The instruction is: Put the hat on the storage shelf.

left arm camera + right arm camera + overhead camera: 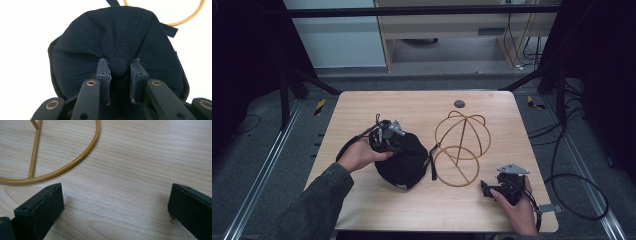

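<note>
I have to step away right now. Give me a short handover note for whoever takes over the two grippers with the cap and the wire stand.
Left gripper: jaws closed on the top button of the black cap, which sits on the table left of the stand.
Right gripper: open, holding nothing, low over bare wood near the table's right front corner, just in front of the stand's base ring.
Gold wire stand: upright mid-table, dome bare.
Done: cap gripped by its crown.
Left, most likely: lift the cap and set it over the dome; the right gripper could steady the base ring.
</note>
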